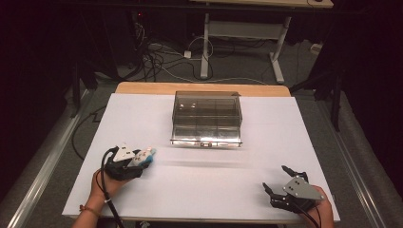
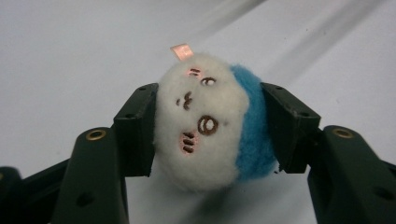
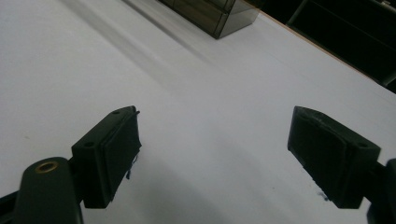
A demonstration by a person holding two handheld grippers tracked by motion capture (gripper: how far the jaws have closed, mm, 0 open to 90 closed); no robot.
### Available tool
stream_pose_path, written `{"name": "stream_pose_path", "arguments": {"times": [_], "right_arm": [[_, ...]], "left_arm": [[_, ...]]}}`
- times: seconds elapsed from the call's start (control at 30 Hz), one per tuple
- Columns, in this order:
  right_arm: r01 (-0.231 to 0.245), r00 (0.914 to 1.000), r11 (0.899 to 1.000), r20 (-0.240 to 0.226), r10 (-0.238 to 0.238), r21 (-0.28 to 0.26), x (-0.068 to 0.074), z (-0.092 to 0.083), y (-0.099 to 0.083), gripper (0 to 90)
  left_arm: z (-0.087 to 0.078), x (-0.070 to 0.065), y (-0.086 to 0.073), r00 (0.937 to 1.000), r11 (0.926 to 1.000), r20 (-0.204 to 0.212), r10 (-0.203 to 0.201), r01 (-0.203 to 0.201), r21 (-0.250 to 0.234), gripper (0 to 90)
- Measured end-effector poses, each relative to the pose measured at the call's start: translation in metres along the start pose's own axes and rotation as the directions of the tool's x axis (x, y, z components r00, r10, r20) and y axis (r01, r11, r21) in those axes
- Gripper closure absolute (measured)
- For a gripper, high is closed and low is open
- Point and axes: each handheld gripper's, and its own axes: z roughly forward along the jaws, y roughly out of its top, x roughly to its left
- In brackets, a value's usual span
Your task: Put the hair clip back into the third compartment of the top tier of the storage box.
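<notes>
Because the smoky compartment box (image 1: 206,118) sits mid-table with its front facing the person, the plush toy (image 2: 212,123) looks bound for one of its cells, though that is a guess. The left gripper (image 1: 138,160), near and left of the box, clamps the toy between both pads. The right gripper (image 3: 224,154), near and right of the box, hangs wide apart over bare white table (image 1: 209,185), holding nothing.

Left gripper (image 2: 212,123) closed on a small plush toy (image 2: 210,123), black fingers (image 2: 135,130) pressing both its sides, white embroidered face tilted, blue back, tan tag at its top, white surface (image 2: 70,56) beneath.
</notes>
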Motion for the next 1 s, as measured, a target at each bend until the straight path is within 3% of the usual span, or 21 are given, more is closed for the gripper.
{"name": "stream_pose_path", "arguments": {"times": [0.27, 0.43, 1.0], "right_arm": [[-0.006, 1.0000, 1.000, 0.006, 0.006, -0.002, -0.002, -0.001, -0.001, 17.3], [-0.002, 1.0000, 1.000, 0.005, 0.002, -0.002, -0.002, -0.001, -0.001, 17.3], [0.004, 1.0000, 1.000, 0.002, -0.004, -0.001, -0.001, 0.001, -0.001, 17.2]], "left_arm": [[-0.009, -0.003, -0.002, 0.9997, 0.9991, -0.022, 0.006, -0.007, -0.042, 41.2], [-0.016, -0.006, -0.004, 0.9988, 0.9954, -0.046, 0.013, -0.018, -0.094, 41.3], [-0.026, -0.011, -0.001, 0.9978, 0.9861, -0.063, 0.021, -0.031, -0.163, 41.5]]}}
